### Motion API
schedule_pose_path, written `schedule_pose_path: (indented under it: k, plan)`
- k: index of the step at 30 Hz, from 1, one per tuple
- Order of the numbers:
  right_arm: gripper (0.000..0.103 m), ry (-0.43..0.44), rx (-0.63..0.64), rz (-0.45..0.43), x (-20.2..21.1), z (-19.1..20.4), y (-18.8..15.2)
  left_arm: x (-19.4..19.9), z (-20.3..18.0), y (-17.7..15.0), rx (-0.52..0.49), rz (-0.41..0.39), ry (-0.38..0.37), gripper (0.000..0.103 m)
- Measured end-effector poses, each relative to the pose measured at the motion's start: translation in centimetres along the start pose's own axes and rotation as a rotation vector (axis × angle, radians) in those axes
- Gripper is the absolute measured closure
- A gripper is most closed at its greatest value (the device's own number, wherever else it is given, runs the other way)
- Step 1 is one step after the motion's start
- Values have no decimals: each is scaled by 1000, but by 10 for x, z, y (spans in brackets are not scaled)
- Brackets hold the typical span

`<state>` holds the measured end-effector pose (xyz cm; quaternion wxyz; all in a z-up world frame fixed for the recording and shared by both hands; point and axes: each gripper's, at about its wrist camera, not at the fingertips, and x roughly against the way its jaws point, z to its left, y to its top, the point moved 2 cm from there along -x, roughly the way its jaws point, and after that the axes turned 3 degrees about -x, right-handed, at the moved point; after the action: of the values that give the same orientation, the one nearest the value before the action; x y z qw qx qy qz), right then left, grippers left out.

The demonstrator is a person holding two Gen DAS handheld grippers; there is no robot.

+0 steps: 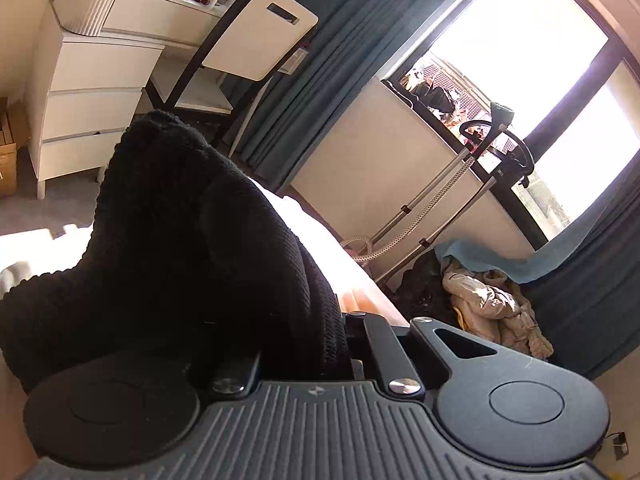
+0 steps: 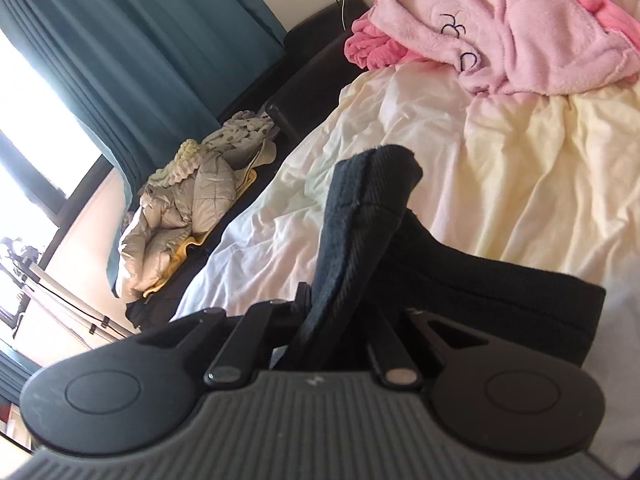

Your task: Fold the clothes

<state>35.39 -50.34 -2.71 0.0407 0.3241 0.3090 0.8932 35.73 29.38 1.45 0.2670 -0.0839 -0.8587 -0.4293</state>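
Left hand-held gripper (image 1: 320, 344): jaws clamped on black knit (image 1: 180, 240), fabric bulging toward 11 o'clock, lifted over bed (image 1: 320, 240). Right hand-held gripper (image 2: 332, 332): jaws clamped on same knit's ribbed edge (image 2: 360, 220), rest trailing to 3 o'clock above sheet (image 2: 500, 160). Pink robe (image 2: 520, 28) at 1 o'clock, well apart. Beige jacket (image 2: 180, 208) at 10 o'clock beside bed.

Right gripper (image 2: 340, 320) clamped on black knit garment (image 2: 360, 216), above cream sheet (image 2: 520, 168); pink robe (image 2: 520, 20) at one o'clock.
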Motion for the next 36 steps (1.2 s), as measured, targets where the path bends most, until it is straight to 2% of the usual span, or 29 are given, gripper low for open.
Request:
schedule_pose_path:
  k: [3, 7, 8, 10, 11, 12, 15, 19, 21, 25, 26, 30, 33, 36]
  plan:
    - [99, -47, 72, 25, -47, 5, -12, -52, -10, -6, -70, 30, 54, 92]
    - [96, -50, 102, 70, -82, -6, -21, -80, -14, -14, -103, 63, 91, 88]
    - [91, -39, 111, 83, -85, -7, -22, -83, -13, -14, -97, 73, 84, 82]
    - [68, 23, 126, 89, -80, -4, -21, -78, -11, -14, -90, 88, 31, 64]
    - [43, 56, 133, 92, -77, -3, -20, -76, -10, -13, -86, 96, 3, 50]
    - [29, 75, 147, 83, -69, -1, -18, -69, -12, -13, -97, 99, -19, 40]
    - [29, 101, 186, 49, -34, 2, -12, -40, -16, -14, -128, 104, -57, 23]
    - [27, 137, 167, 22, 20, -14, -8, 20, -4, -17, -73, 91, -140, 18]
    - [26, 147, 48, 41, 44, -44, -11, 48, 13, -23, -14, 86, -168, 14]
    - [26, 143, -146, 89, 77, -99, -21, 94, 75, -46, 180, 116, -123, 12]
    - [26, 141, -189, 101, 83, -112, -24, 99, 91, -54, 225, 136, -121, 12]
    - [26, 182, -212, 174, 92, -122, -37, 102, 132, -76, 315, 211, -159, 14]
    - [26, 251, -250, 192, 90, -120, -51, 89, 144, -89, 338, 234, -184, 15]
    - [26, 258, -291, 223, 66, -117, -62, 65, 144, -94, 341, 213, -152, 16]
